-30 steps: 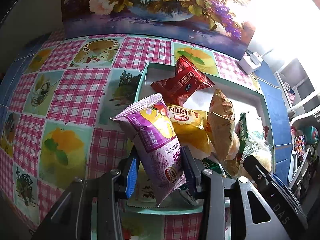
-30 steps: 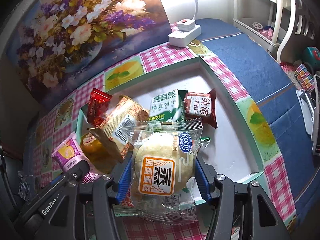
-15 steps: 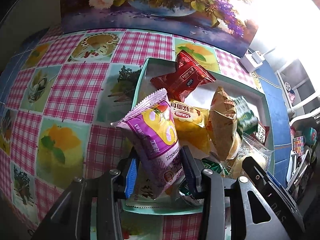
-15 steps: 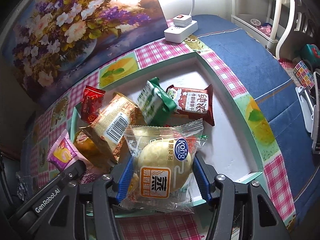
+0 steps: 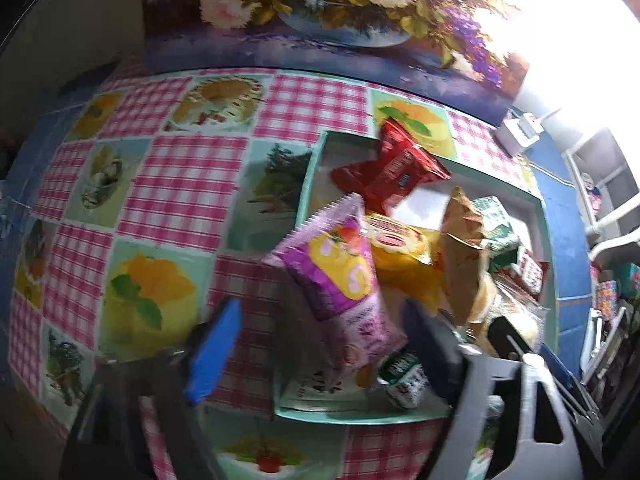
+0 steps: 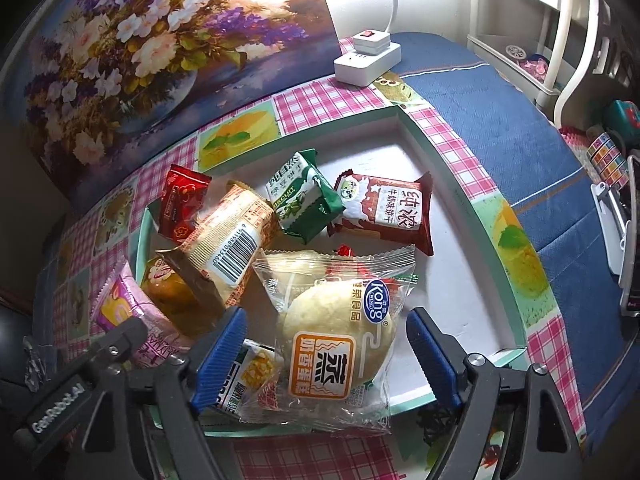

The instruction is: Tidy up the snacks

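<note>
A mint-rimmed white tray (image 5: 313, 168) (image 6: 460, 216) holds several snack packs. In the left wrist view my left gripper (image 5: 320, 352) is open; the purple snack pack (image 5: 344, 280) lies between its spread fingers on the tray's near left edge, leaning on a yellow pack (image 5: 400, 260). In the right wrist view my right gripper (image 6: 326, 356) is open; the clear-wrapped steamed cake (image 6: 340, 344) lies between its fingers on the tray's near rim. A red pack (image 6: 178, 204), a tan barcode pack (image 6: 228, 252), a green biscuit pack (image 6: 302, 200) and a brown milk-biscuit pack (image 6: 386, 212) lie further in.
The tray sits on a pink-checked tablecloth (image 5: 180, 184). A flower painting (image 6: 140, 40) stands behind it. A white power strip (image 6: 366, 60) lies at the back right on a blue cloth (image 6: 500, 120). White shelving (image 6: 560, 20) is at the far right.
Both grippers have opened. The purple pack has dropped onto the tray's left edge and the steamed cake has settled on the near rim. The green biscuit pack has tipped over.
</note>
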